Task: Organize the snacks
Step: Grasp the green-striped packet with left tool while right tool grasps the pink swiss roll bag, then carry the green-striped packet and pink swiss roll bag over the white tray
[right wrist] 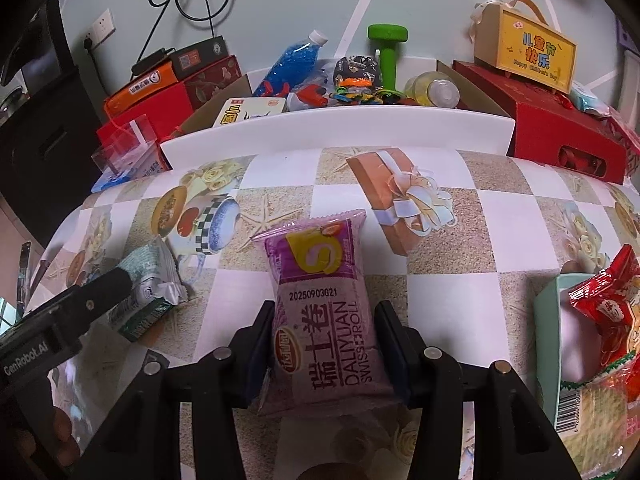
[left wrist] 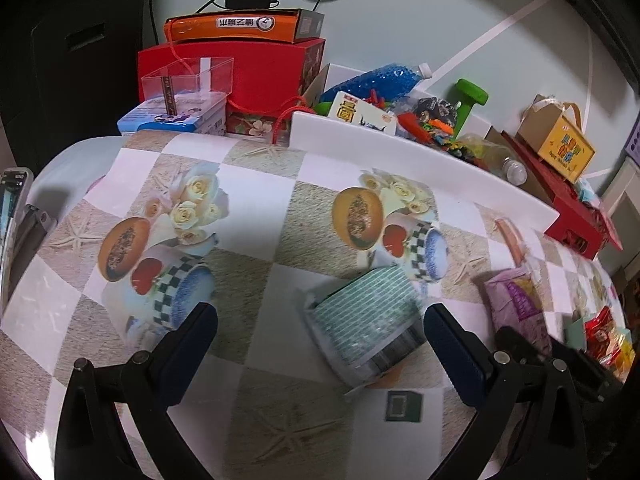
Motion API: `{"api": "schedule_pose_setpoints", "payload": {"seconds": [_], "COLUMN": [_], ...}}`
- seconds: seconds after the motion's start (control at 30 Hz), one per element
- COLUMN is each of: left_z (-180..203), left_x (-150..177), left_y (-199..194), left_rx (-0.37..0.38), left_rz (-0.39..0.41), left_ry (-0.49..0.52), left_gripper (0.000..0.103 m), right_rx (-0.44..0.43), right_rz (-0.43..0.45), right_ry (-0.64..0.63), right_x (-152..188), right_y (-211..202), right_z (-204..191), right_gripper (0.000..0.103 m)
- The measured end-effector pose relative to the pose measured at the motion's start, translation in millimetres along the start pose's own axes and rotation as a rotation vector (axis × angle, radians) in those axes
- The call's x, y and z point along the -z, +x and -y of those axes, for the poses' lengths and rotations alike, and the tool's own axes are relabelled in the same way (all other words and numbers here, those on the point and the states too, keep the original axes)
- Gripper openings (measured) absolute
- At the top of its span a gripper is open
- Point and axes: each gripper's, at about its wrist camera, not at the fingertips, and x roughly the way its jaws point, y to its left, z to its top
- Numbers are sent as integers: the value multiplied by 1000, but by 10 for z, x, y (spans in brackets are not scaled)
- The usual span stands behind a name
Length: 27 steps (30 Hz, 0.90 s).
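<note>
A purple Swiss roll packet (right wrist: 324,304) sits between the fingers of my right gripper (right wrist: 324,344), which is shut on it just above the tablecloth. It also shows in the left wrist view (left wrist: 516,300). A green-and-white striped snack packet (left wrist: 364,320) lies on the table between the open fingers of my left gripper (left wrist: 320,344), close to the right finger; it also shows in the right wrist view (right wrist: 148,288). A pale green tray (right wrist: 548,320) at the right holds red snack packets (right wrist: 604,304).
A white box (right wrist: 336,124) full of toys, bottles and a green dumbbell (right wrist: 387,52) stands at the table's far edge. Red gift boxes (left wrist: 256,76) and a clear plastic box (left wrist: 188,80) are at back left, a red box (right wrist: 560,124) at back right.
</note>
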Motion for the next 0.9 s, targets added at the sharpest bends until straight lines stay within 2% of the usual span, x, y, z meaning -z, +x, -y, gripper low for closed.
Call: {"api": "schedule_pose_setpoints", "payload": {"seconds": [0.37,0.53,0.77,0.83,0.9], "left_z": [251,219,188,183,166], "left_x": [8,29,54,54,54], "left_y": [129,193,217,214,196], "left_rx": [-52,-89,-86,-85,-84], "left_rz": [18,3,1,3,8], "left_ry": [9,-16,-31,-34,-37], "left_gripper": [103,103,102,101,92], "right_rx": [-1,3,13,14,14], "right_rz": [1,1,1,0,0], "right_ry": [-2,-8,-21,-23,-24], "right_x": [1,6,10,12,12], "right_y": [5,10,15,14,15], "right_z": [-15,-16,-35,-37,-39], "right_gripper": [53,54,55,55,55]}}
